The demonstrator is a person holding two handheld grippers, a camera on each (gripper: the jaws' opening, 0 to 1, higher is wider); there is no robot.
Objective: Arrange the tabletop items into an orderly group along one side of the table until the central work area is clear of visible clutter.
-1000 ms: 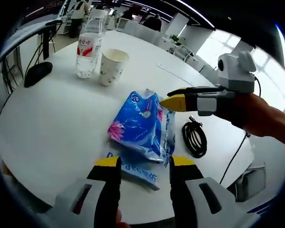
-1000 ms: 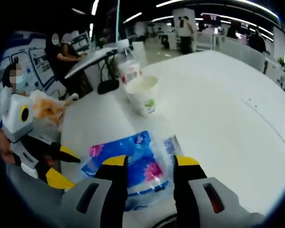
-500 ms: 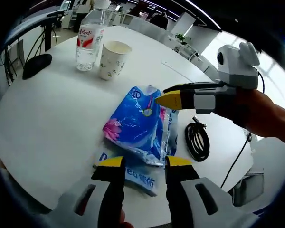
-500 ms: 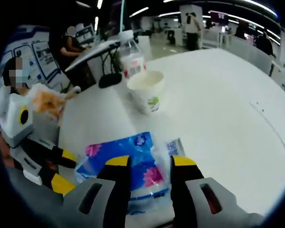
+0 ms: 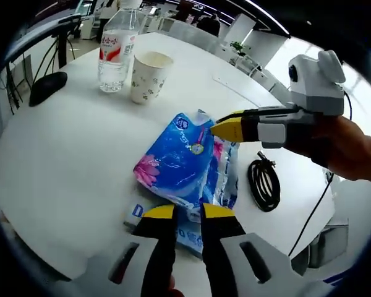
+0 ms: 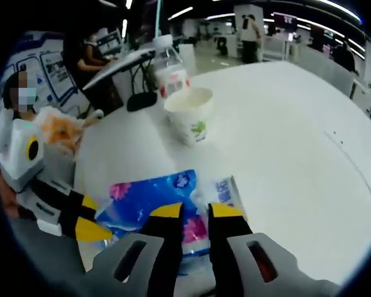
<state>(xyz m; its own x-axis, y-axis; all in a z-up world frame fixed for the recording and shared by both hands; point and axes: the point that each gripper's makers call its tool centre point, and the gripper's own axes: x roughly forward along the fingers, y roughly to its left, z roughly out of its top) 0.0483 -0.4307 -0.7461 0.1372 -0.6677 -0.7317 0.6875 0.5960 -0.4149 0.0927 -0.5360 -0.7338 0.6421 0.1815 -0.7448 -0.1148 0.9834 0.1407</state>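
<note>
Both the left hand-held gripper (image 5: pixel 188 212) and the right hand-held gripper (image 6: pixel 196 210) are narrowed onto opposite edges of the blue packet (image 5: pixel 180 159) lying on the table (image 5: pixel 68 154) just ahead, so pulling apart could tear its thin wrapper.

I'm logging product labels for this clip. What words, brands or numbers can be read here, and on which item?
Water bottle: red label with white characters, too small to read.
Blue tissue pack: round logo and pink flower print, text blurred.
Flat blue packet under it: white lettering, mostly hidden, unreadable.
Paper cup: green pattern, no words legible.
</note>
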